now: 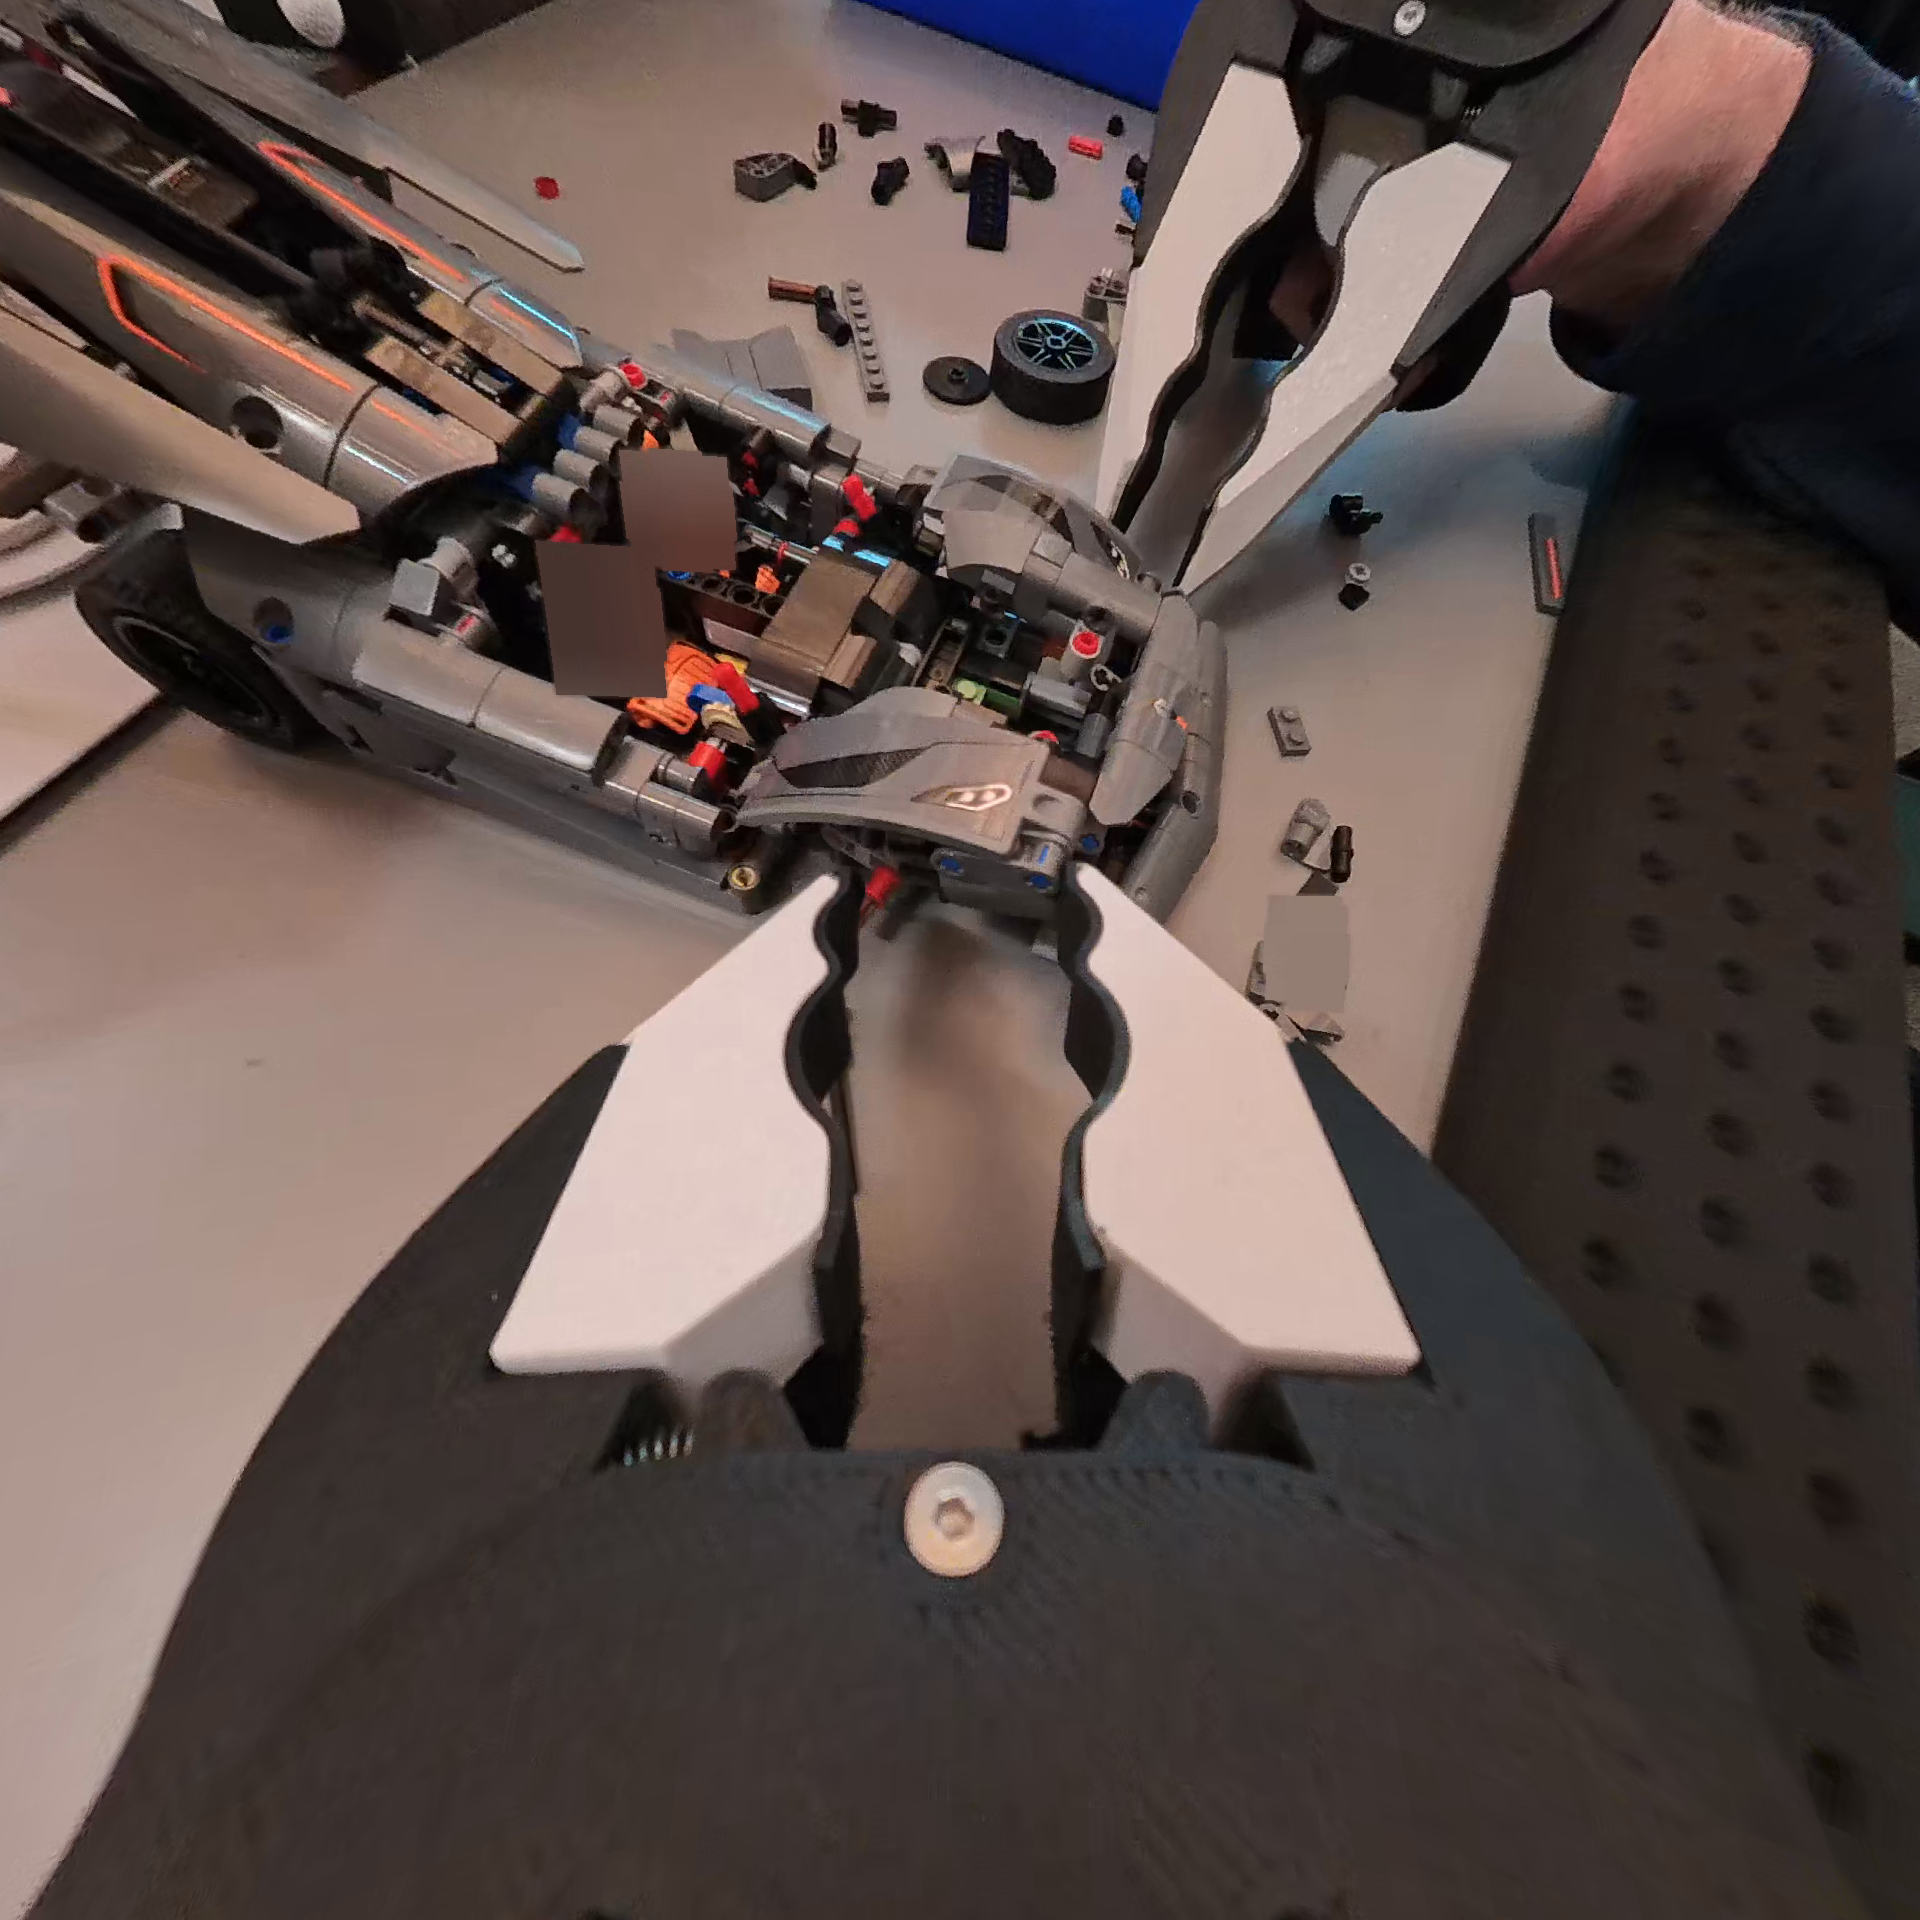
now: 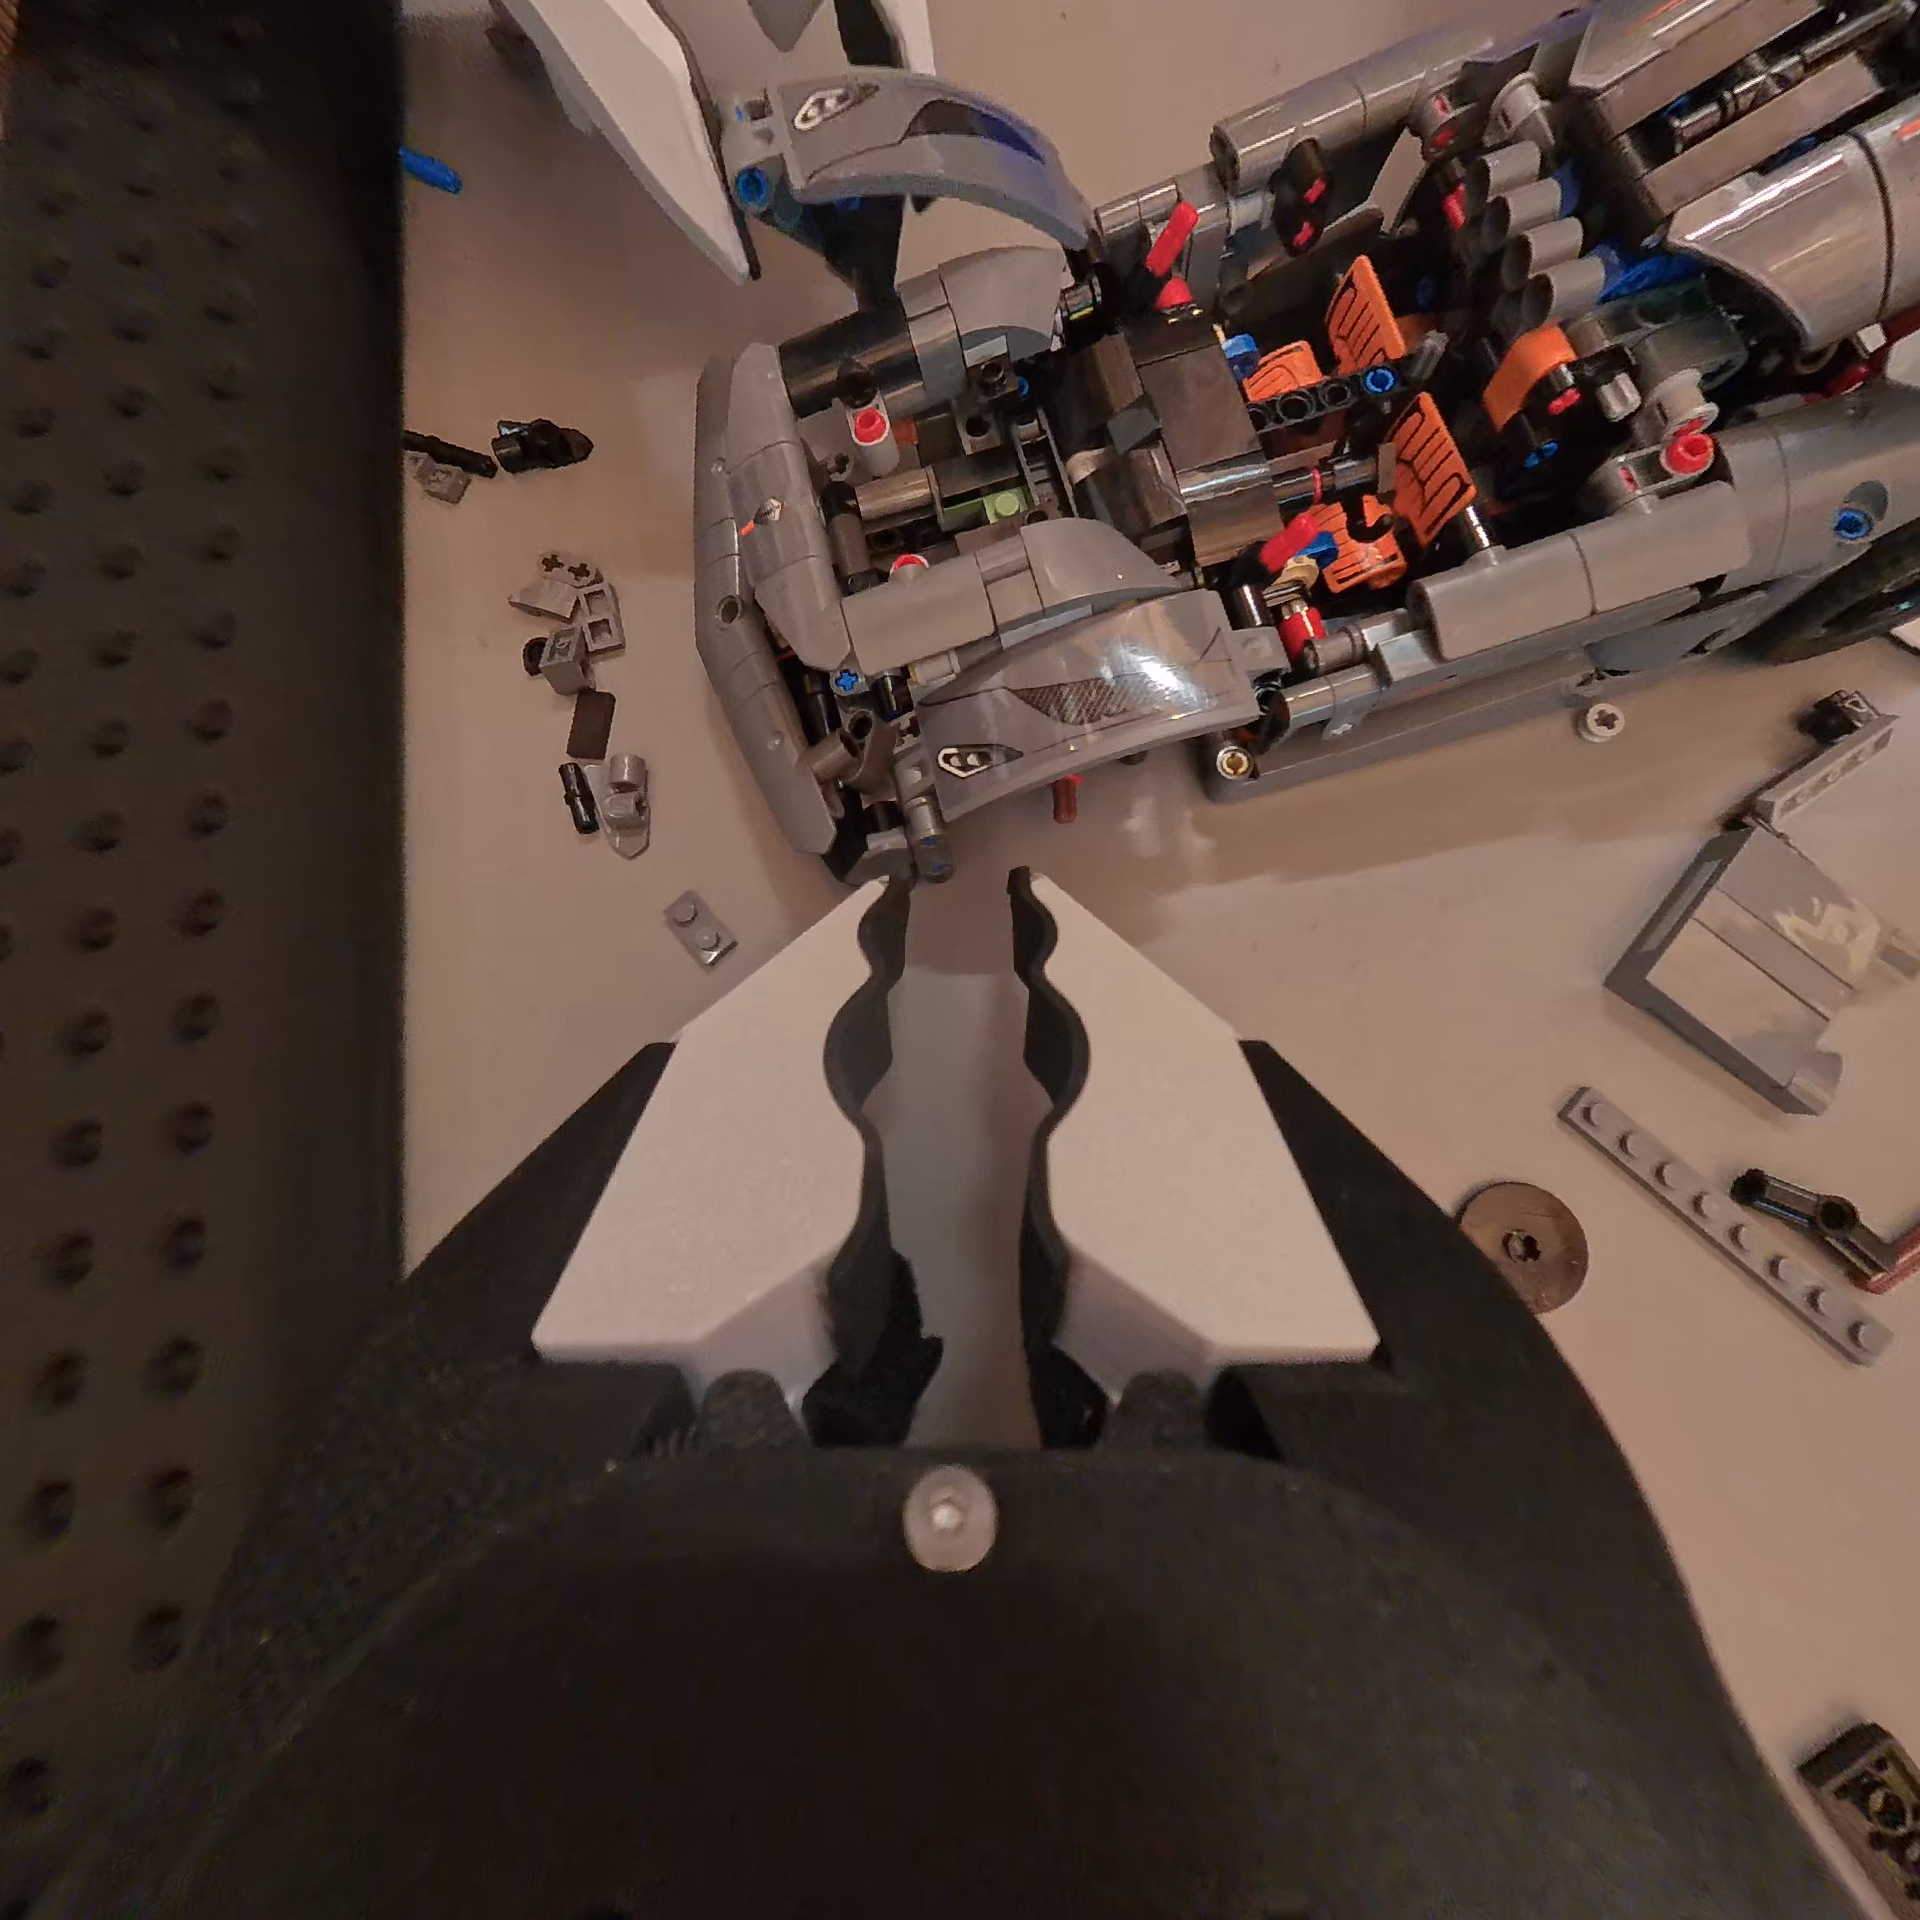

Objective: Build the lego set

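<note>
Fingers of the left gripper, white with black wavy pads, sit parted around the lower end of a dark grey curved fender panel with blue pins. They appear clamped on it, though the contact itself is hard to make out. In the right wrist view this panel hangs just beside the far front corner of the car, with a white finger next to it.

Right gripper: fingers only narrowly parted, nothing between them. Its tips are just beside the near front corner of the large grey brick-built car with orange seats. In the left wrist view the right gripper reaches down to the same front end, with a hand in a dark sleeve behind it.

The car lies on the pale tabletop, cockpit open, front end toward the black perforated mat.

Loose parts on the table:
- a small black wheel
- a long grey studded plate
- a cluster of small grey pieces between the mat and the car
</note>
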Demonstrator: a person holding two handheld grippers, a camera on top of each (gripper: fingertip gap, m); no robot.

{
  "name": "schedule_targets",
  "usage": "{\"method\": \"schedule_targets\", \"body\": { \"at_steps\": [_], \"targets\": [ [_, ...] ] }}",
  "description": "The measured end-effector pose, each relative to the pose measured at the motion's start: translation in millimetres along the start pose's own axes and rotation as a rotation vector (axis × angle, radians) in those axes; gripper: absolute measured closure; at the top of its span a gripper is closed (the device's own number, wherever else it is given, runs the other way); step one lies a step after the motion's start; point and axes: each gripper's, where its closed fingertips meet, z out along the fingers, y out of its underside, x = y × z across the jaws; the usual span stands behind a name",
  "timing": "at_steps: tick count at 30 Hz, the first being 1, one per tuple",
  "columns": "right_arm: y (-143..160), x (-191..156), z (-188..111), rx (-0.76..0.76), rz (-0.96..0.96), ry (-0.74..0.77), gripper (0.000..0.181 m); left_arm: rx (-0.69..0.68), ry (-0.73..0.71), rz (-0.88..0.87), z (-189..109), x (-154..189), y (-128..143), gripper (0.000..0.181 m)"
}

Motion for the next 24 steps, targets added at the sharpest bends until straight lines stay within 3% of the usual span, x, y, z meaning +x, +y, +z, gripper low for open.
{"method": "schedule_targets", "body": {
  "at_steps": [11, 17, 24],
  "targets": [
    [-2, 1, -9, 0.014, 0.000, 0.016, 0.163, -0.036, 0.095, -0.051, 5, 10, 11, 0.156],
    [-51, -10, -37, 0.204, -0.074, 0.075, 0.165, -0.002, 0.112, -0.079, 1, 9, 4, 0.158],
    [-84, -25, 9, 0.094, -0.130, 0.054, 0.160, 0.068, 0.154, -0.166, -8, 3, -10, 0.162]
  ]
}}
